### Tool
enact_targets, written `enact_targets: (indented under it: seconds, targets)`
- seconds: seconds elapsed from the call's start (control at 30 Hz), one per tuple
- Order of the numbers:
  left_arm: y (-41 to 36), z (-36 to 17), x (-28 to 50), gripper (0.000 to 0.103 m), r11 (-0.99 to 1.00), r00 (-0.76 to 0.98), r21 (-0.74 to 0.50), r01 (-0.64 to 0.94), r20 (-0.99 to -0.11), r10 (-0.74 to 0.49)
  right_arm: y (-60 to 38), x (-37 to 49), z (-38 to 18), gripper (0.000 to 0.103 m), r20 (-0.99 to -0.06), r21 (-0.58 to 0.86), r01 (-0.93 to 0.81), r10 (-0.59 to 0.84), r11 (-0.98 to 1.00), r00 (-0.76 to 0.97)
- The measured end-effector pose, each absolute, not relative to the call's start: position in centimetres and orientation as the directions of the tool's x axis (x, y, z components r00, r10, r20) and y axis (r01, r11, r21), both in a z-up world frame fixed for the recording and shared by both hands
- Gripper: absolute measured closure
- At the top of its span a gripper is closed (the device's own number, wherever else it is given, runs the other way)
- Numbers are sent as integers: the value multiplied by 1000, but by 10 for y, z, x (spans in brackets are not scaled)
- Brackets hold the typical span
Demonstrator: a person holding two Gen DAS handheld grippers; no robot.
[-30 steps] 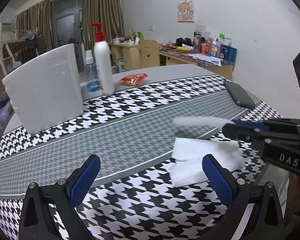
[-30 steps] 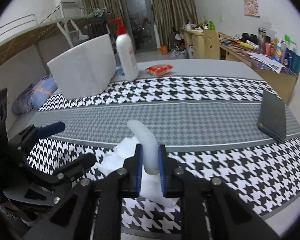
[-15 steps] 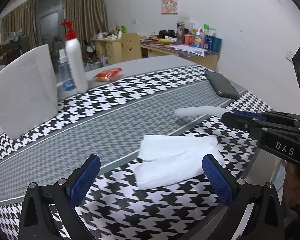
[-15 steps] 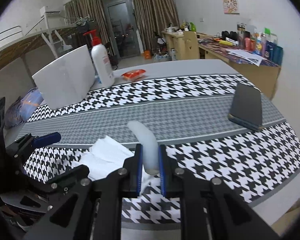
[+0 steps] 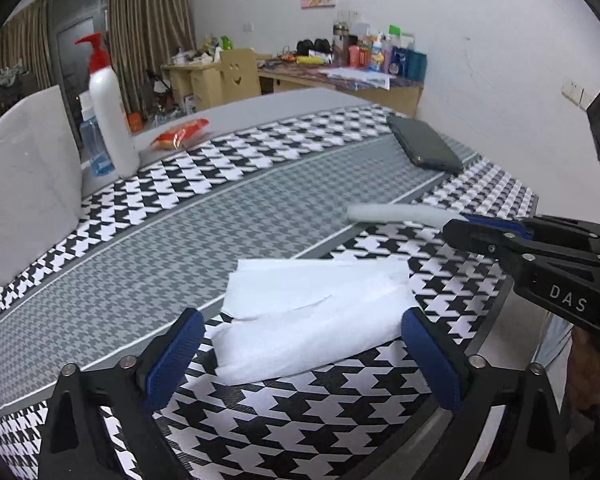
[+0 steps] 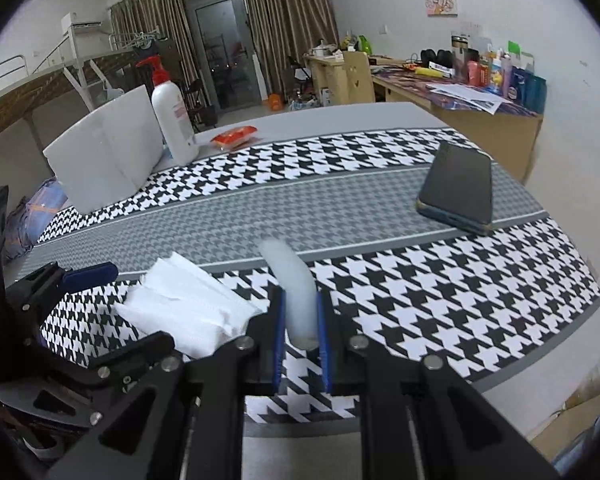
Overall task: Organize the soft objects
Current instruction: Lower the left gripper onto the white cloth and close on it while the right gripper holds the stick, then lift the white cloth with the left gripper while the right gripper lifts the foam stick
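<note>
Tissues (image 5: 316,316) — soft, crumpled — beside clamped foam tube (image 6: 296,292).

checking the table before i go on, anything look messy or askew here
The white tissues lie in a rumpled, uneven pile with edges misaligned, near the table's front edge. The foam tube, clamped in the right gripper, curves sideways. Nothing looks spilled.
</note>
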State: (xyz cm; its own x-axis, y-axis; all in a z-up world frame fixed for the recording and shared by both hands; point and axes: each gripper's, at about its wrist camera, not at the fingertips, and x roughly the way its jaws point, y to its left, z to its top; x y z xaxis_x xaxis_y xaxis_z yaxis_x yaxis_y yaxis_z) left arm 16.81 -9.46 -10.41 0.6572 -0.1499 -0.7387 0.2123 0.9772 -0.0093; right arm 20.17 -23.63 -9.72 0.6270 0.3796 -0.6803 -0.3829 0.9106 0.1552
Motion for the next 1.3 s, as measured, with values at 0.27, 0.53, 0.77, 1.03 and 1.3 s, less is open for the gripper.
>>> enact_targets:
  seconds: [0.27, 0.53, 0.77, 1.03, 1.3]
  targets:
    - [-96, -114, 175, 13, 979, 622, -9, 203, -771, -136, -242, 203, -107, 84, -696, 155, -372, 368, 915, 617]
    - [-100, -116, 174, 23, 978, 624, 3, 210, -770, -131, -244, 202, -108, 64, -701, 157, -377, 372, 913, 609]
    - [-102, -113, 172, 55, 975, 640, 7, 223, -755, -141, -248, 200, -101, 39, -673, 133, -381, 366, 915, 643]
    - [-98, -110, 172, 87, 971, 630, -15, 238, -758, -166, -240, 204, -107, 39, -692, 135, -392, 370, 910, 620]
    - [-87, -102, 167, 87, 978, 659, -14, 206, -737, -150, -227, 205, -110, 39, -698, 103, -413, 361, 905, 618]
